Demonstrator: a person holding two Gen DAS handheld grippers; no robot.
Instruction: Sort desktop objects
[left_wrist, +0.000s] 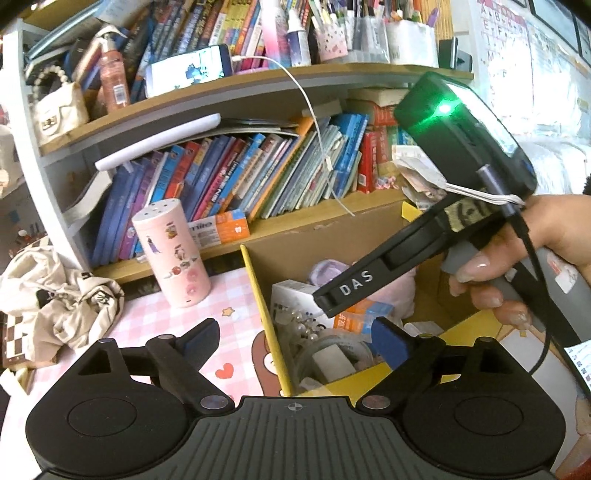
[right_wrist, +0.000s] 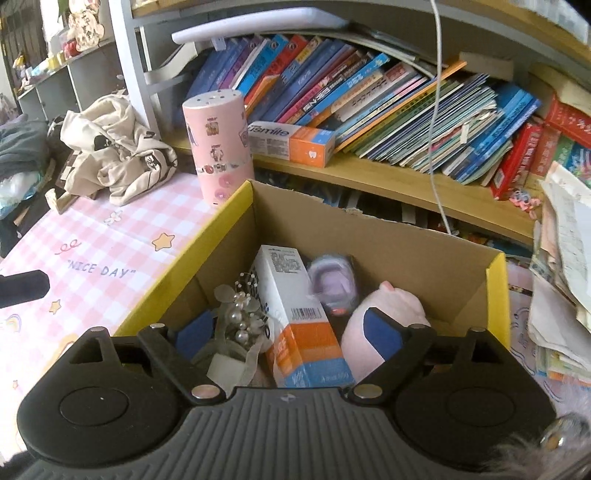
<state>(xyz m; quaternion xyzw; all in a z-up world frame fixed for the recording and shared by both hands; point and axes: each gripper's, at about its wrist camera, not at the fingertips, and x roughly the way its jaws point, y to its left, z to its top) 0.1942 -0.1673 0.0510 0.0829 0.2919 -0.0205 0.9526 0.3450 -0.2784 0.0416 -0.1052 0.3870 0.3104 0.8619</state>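
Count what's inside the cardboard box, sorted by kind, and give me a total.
White and orange cardboard carton: 1
Pink plush toy: 1
Lilac and white rounded plastic item: 1
Pearl bead and ribbon ornament: 1
Total: 4 that can be told apart; the right claw hides the brown cardboard box's near end.

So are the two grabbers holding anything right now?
No. The left gripper is open and empty beside the cardboard box. The right gripper is open over the box's contents, gripping nothing.
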